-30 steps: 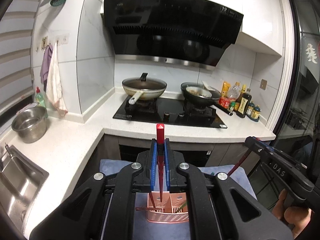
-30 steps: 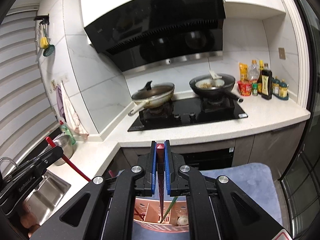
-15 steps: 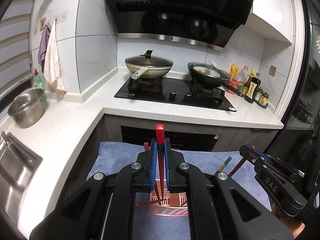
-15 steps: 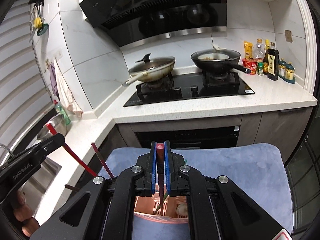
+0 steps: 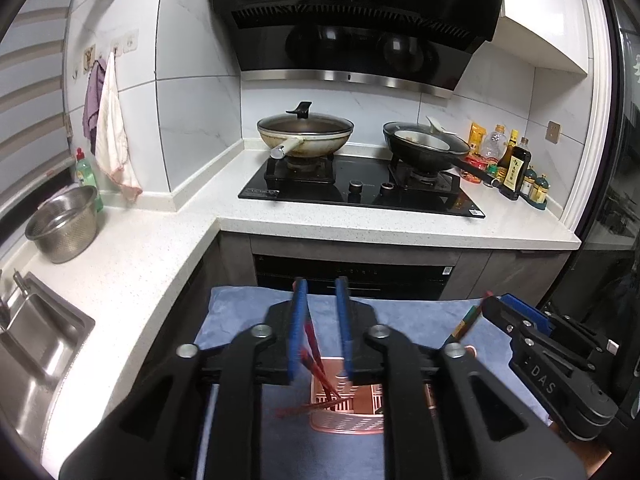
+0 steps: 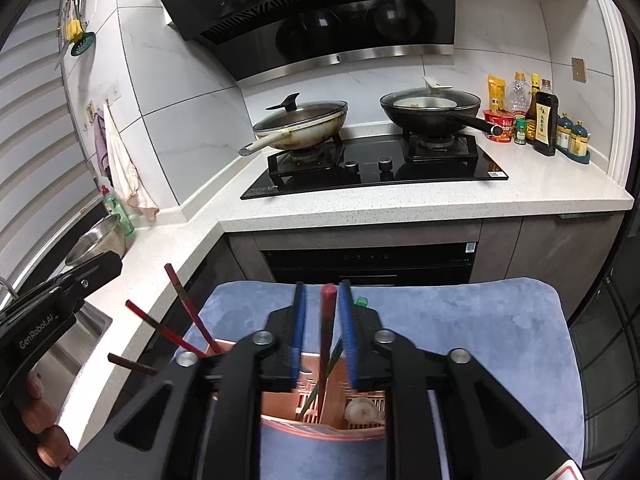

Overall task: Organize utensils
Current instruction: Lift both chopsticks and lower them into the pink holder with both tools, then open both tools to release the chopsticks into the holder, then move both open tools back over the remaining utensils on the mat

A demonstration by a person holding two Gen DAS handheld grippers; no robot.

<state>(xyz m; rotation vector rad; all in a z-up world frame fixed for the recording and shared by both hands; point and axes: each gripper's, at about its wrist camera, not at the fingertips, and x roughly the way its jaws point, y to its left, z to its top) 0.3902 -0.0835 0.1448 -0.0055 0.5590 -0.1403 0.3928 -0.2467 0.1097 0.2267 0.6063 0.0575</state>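
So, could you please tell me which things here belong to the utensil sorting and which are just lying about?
In the job:
pink utensil basket
red chopsticks
green chopstick
left hand-held gripper
right hand-held gripper

Lying about:
lidded wok
black pan
sauce bottles
steel bowl
dish soap

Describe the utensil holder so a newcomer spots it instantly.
Find the blue mat in front of the oven. On it stands the pink slotted utensil holder, the only container there, with red chopsticks leaning out.

Lidded wok [image 5: 305,136] and black pan [image 5: 426,148] on hob [image 5: 360,192], steel bowl [image 5: 64,222], sauce bottles [image 6: 540,120]
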